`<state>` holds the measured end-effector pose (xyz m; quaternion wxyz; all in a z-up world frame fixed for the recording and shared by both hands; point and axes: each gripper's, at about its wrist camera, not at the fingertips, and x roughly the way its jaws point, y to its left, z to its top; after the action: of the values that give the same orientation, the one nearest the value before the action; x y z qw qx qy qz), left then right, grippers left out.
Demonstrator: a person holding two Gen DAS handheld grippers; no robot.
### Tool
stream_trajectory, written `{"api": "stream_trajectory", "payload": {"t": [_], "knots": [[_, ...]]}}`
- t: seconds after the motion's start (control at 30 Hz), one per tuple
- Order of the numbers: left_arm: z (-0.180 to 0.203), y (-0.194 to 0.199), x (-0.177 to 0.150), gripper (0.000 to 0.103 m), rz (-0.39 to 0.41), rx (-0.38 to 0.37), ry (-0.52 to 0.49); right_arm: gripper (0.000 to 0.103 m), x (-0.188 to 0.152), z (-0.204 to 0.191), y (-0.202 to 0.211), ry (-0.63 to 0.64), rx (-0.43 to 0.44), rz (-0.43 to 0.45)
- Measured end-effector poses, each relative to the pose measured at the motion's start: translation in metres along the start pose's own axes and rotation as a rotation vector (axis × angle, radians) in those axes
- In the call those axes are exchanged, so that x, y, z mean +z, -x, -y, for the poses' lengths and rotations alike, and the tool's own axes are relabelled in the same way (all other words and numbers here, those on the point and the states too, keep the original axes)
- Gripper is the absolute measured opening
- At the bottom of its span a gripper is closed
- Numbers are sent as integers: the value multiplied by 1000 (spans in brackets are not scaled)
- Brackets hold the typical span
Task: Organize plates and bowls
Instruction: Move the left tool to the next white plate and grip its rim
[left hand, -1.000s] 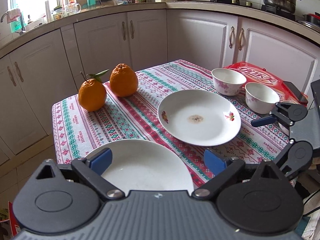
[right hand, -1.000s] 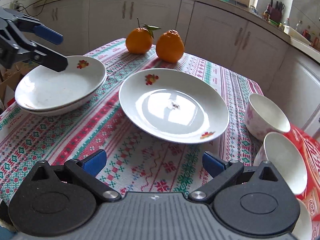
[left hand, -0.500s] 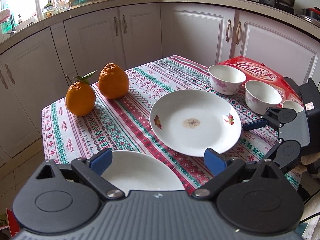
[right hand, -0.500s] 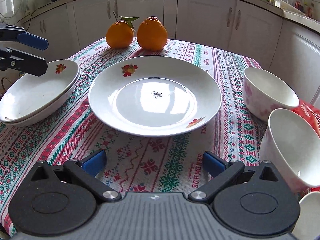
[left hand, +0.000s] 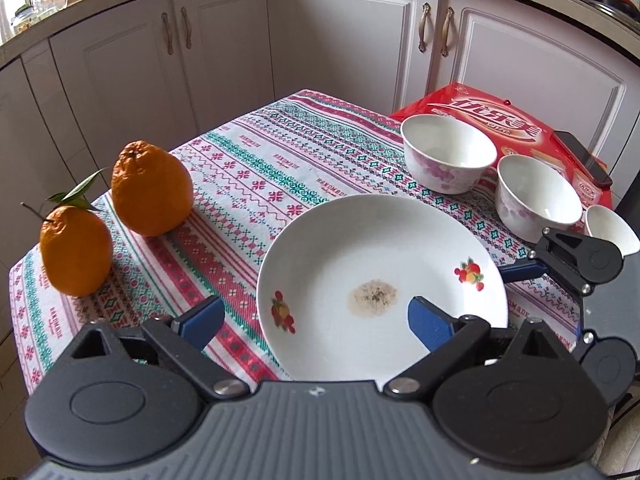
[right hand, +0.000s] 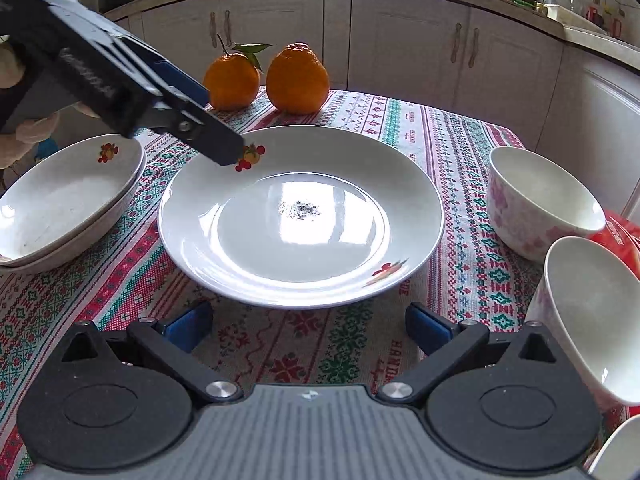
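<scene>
Tilting downward, the left claw (left hand: 312,322), jaws apart, straddles the plate's (left hand: 360,264) rim at seven o'clock. The right claw (right hand: 308,328), jaws apart, hovers at six o'clock. The white plate, smudged at centre, sits mid-worktop (right hand: 460,140).

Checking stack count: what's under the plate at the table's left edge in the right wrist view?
A second plate: its rim shows below the top plate. Whether more lie beneath is hidden.
</scene>
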<state>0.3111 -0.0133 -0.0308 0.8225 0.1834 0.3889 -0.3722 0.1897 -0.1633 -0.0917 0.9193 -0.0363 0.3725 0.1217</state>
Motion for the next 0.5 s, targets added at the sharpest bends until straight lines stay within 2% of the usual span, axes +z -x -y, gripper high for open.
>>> {"api": "stream_trajectory", "payload": {"t": [0.17,0.3,0.4,0.5], "knots": [[-13,-30,15,96,-49,-61,28,103,1,0,-2,8,7,7],[-18,-47,22,95,-85,-83,28,103,2,0,-4,13,13,12],[-20,-55,26,88,-108,-103,27,103,3,1,-5,18,18,16],[-21,-61,30,86,-125,-113,20,99,4,1,-4,25,25,20]]}}
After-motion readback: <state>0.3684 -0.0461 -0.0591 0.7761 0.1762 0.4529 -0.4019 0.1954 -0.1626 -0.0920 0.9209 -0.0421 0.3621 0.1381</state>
